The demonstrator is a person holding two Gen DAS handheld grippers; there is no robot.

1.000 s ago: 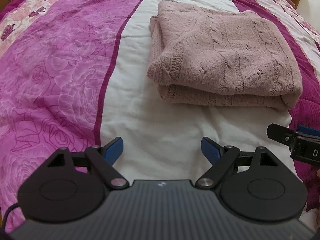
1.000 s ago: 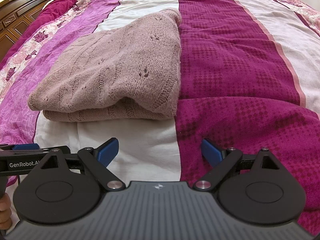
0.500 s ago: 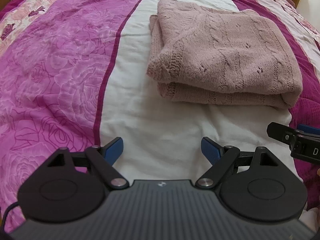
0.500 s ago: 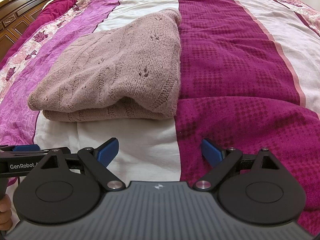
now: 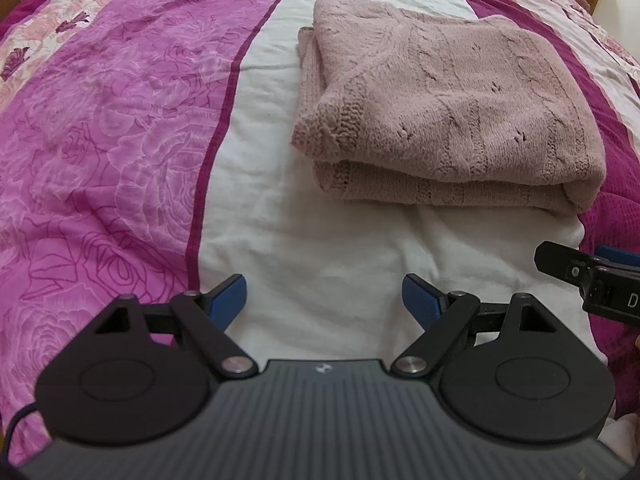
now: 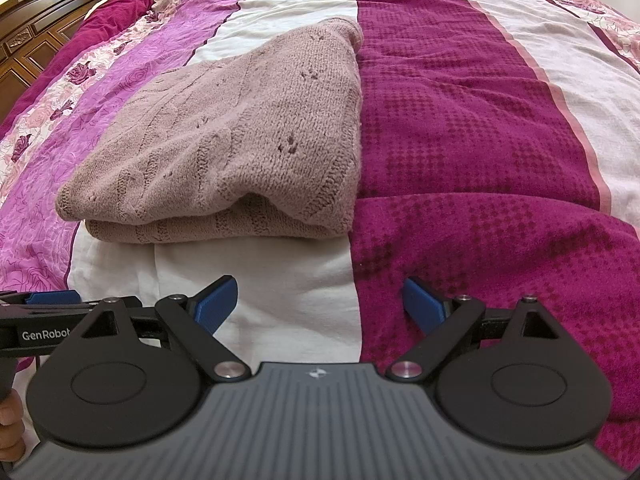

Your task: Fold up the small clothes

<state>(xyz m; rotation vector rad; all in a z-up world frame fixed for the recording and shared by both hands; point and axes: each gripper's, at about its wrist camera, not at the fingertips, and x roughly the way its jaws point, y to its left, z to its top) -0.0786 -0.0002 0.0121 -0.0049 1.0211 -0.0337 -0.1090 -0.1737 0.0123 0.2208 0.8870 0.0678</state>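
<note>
Nothing has moved since the earlier frames: both grippers hold position. Pink knitted sweater [image 5: 448, 108] lies folded on the bedspread [image 5: 120, 128], across its white and maroon stripes, well short of the near edge. Left gripper [image 5: 324, 296] and right gripper [image 6: 320, 300] hover above the near edge, angled downward, jaws released and empty. Risk: re-gripping one layer would drag the loose knit and undo the fold.
</note>
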